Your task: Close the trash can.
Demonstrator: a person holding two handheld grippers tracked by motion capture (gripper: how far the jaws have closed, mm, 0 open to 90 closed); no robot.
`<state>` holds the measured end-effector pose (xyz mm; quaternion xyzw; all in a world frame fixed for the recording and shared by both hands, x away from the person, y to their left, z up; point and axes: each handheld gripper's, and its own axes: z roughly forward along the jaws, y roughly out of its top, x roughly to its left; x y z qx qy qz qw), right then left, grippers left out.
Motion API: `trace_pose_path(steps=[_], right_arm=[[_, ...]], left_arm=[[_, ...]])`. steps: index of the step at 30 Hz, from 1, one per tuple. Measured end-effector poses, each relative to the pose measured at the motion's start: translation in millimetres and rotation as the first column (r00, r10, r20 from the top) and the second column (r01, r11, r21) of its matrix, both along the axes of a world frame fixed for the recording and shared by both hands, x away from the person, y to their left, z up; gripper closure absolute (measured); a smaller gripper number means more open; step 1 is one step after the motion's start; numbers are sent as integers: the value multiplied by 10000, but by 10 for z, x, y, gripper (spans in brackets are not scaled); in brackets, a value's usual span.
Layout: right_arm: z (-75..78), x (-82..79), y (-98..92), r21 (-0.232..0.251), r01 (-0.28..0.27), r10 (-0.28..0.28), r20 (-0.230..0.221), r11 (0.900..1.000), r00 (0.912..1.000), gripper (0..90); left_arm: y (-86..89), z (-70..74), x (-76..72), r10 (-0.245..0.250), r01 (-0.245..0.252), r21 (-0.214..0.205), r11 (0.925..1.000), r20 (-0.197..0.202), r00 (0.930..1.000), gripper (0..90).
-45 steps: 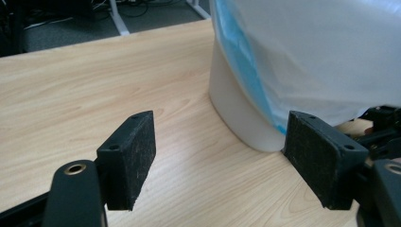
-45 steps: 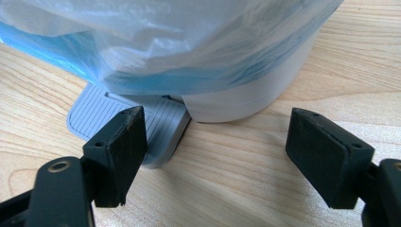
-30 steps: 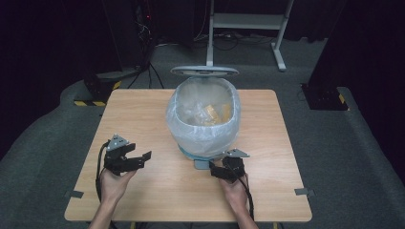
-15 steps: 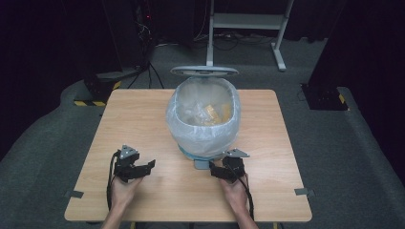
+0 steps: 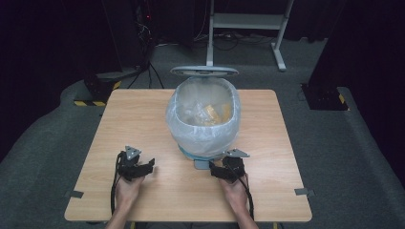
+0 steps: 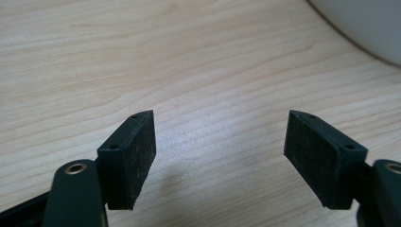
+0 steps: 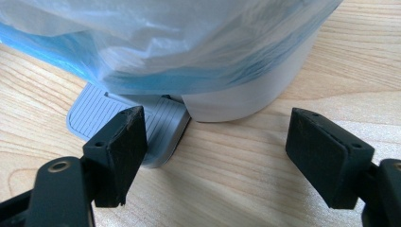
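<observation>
Now both grippers sit low by the pedal bin

Right at the middle of the high view I see the pedal bin (image 5: 203,119), a small white bin lined with a clear plastic bag (image 5: 191,129) that folds over its rim and hangs down its sides. Its lid (image 5: 204,71) stands open at the far side, toward the top of the frame, and some yellowish scraps (image 5: 212,112) lie inside the bag. It stands on the wooden table (image 5: 143,109).

My right gripper (image 5: 217,170) is below the bin, lower centre of the frame, just beside the grey foot pedal (image 5: 200,163). In the right gripper view the jaws stand well apart with nothing between them; the ribbed pedal (image 7: 123,118) lies behind the left-hand pad, very near it, though I cannot tell whether it touches. The bin's white base (image 7: 246,94) and the bluish bag (image 7: 165,42) crowd the upper half of that frame.

My left gripper (image 5: 145,167) is at the lower left of the high view, well apart from the bin. Its own view shows the jaws wide apart over bare wood (image 6: 213,142), nothing held, with the bin's white wall (image 6: 364,28) curving into the upper right corner.
</observation>
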<state>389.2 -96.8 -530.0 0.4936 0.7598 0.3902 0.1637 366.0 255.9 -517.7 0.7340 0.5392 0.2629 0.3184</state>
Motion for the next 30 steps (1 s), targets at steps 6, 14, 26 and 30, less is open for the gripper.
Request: trace_pose_path(steps=[6,14,26,30], right_arm=[[-3,8,-10,38,-16,16,-25,10000,10000,208],[124,-172,-220,943,75,-174,1045,9955,9944,173],[-10,-166,-746,-1534,1405,-1402,133,9781,9900,139],[-11,-161,-750,-1638,1370,-1362,165,9769,9905,137]], left_arm=[[26,-130,6,239,-242,-185,9995,-155,9996,214],[30,-131,8,264,-267,-211,9994,-169,9995,209],[28,-131,7,278,-283,-236,9993,-177,9995,208],[29,-131,6,273,-277,-228,9994,-178,9995,208]])
